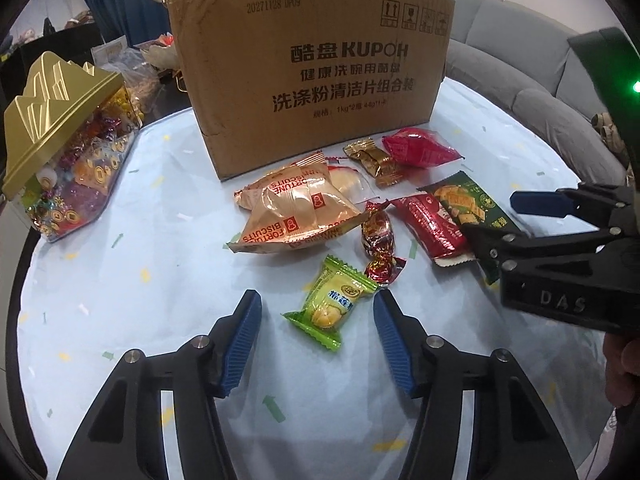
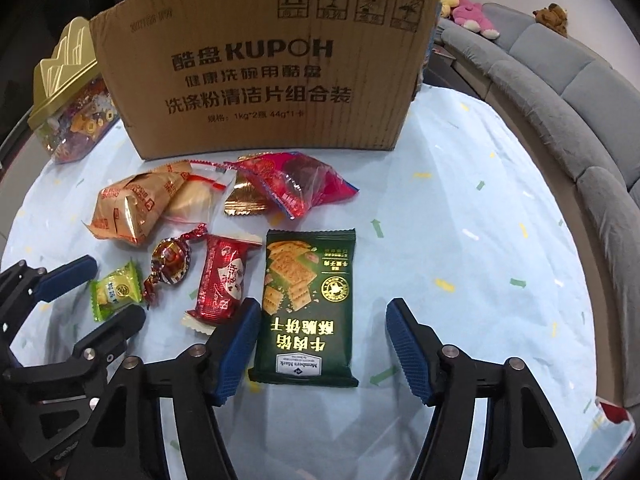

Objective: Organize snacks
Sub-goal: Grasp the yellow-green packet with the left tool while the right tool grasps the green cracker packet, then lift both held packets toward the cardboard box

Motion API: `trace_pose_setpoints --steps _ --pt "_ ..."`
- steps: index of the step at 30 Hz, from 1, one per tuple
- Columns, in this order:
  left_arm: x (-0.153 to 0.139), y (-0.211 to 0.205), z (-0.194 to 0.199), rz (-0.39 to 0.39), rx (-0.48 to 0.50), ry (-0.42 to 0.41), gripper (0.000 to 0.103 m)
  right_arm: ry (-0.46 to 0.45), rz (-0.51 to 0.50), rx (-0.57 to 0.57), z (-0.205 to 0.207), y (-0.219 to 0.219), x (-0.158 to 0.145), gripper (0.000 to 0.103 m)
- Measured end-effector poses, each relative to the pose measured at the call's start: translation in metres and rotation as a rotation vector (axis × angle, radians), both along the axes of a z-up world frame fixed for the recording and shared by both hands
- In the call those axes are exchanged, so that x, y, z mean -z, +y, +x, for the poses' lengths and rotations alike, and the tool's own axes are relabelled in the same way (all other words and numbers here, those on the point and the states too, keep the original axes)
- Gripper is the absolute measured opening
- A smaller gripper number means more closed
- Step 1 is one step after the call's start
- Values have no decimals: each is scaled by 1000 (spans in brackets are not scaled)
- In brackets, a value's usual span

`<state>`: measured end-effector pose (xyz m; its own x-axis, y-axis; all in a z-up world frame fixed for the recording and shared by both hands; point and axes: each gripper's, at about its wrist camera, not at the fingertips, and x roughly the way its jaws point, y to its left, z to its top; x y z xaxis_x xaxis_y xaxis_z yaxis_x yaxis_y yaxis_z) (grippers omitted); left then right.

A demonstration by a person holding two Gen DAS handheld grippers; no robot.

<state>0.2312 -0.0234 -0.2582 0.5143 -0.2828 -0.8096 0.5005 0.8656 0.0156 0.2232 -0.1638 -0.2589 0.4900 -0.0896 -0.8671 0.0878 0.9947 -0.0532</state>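
Observation:
A small green-yellow candy packet (image 1: 330, 308) lies on the light-blue tablecloth (image 1: 120, 300) between the fingers of my left gripper (image 1: 317, 303), which is open; neither pad touches it. A dark green cracker pack (image 2: 308, 308) lies flat between the fingers of my right gripper (image 2: 323, 305), also open. Its left pad sits close to the pack's edge and its right pad stands apart. Each gripper shows in the other's view: the right gripper (image 1: 494, 218) over the cracker pack (image 1: 464, 204), the left gripper (image 2: 116, 288) around the candy packet (image 2: 116, 290).
An open-topped cardboard box (image 1: 312, 80) stands behind the snacks. Orange biscuit packs (image 1: 296, 216), a red foil candy (image 1: 378, 232), a red wrapped cake (image 1: 432, 224), a gold pack (image 1: 372, 160) and a red bag (image 1: 416, 146) lie before it. A gold-lidded candy container (image 1: 68, 148) stands left, a grey sofa (image 2: 580, 120) right.

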Motion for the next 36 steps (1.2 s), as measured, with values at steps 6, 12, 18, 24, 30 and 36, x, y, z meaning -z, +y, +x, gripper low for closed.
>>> trace_pose_setpoints --steps 6,12,18,24,30,36 --pt "0 -1 2 -26 14 8 39 -7 26 -26 4 4 2 48" --pt "-1 -1 0 -33 6 16 29 -3 35 -31 4 8 3 47" --pt "-6 1 -2 -38 -7 16 26 -20 21 -39 -1 4 -8 46" --pt "-16 4 -5 -49 -41 18 24 -44 8 -38 -7 3 -24 46" --pt "-30 7 -10 -53 -68 2 24 -66 -2 -40 -13 0 -38 46" --pt "-42 6 -16 -60 -90 -11 24 -89 -6 -40 -17 -2 -50 46"
